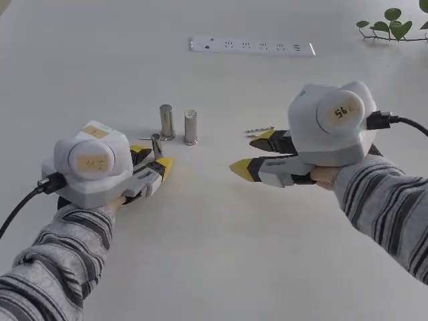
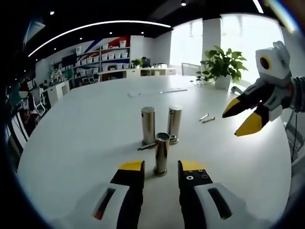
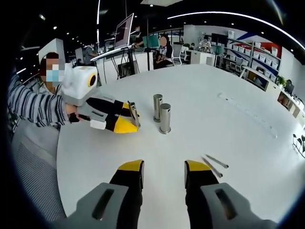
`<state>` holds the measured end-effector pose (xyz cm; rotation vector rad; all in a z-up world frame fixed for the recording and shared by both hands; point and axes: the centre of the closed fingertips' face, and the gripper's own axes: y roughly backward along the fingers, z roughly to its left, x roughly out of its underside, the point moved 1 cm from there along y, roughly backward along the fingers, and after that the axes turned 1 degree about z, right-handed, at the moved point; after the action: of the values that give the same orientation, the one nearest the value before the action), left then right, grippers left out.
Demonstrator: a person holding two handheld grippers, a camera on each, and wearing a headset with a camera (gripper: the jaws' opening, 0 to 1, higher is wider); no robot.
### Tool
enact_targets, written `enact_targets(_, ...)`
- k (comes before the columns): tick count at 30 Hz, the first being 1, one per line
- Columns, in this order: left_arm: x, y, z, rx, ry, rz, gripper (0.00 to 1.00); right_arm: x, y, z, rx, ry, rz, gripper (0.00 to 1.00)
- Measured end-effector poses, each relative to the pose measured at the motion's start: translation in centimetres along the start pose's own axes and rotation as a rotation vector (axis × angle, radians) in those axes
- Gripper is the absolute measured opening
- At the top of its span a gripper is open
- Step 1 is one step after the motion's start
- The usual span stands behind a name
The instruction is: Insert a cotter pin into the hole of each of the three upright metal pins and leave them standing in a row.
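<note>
Two upright metal pins [image 1: 166,122] [image 1: 190,127] stand side by side on the white table [image 1: 214,227]. A third upright pin [image 1: 156,144] [image 2: 161,153] stands in front of them between the yellow tips of my left gripper [image 1: 154,157] [image 2: 161,168], whose jaws are open with a gap on each side of it. A thin cotter pin [image 2: 146,146] sticks out low at the left rear pin, and a small loop [image 2: 173,139] lies at the base of the right one. Two loose cotter pins [image 1: 259,131] [image 3: 214,164] lie by my right gripper [image 1: 251,152] [image 3: 164,169], which is open and holds nothing.
A white power strip [image 1: 251,45] lies at the far side of the table. A leafy plant [image 1: 394,27] is at the far right corner. Striped sleeves [image 1: 381,200] reach in from the near edge. People sit at desks in the background of the right gripper view.
</note>
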<state>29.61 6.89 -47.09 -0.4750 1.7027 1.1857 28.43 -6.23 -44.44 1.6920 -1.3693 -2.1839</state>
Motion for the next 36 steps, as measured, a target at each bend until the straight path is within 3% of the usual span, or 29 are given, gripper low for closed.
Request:
enact_targets(6,-0.7,0.9,-0.1,0.023,0.041,-0.022,0.41,-1.9,-0.5,-0.2,-0.018,-0.080,-0.102,0.32)
enact_targets(18,-1.6,3.1,-0.5,0.045,0.012,-0.041,0.62,-4.7,-3.0,-0.2,-0.030,-0.126,-0.194,0.34)
enact_targets(26,-1.9,5.0,-0.2,-0.012,0.011,-0.056,0.71,-5.8,-4.7,-0.2,-0.023,-0.150,-0.211,0.31)
enact_targets(36,-2.5,7.1,-0.8,-0.015,0.011,-0.085,0.72,-5.2,-7.6,-0.2,-0.023,-0.195,-0.209,0.26)
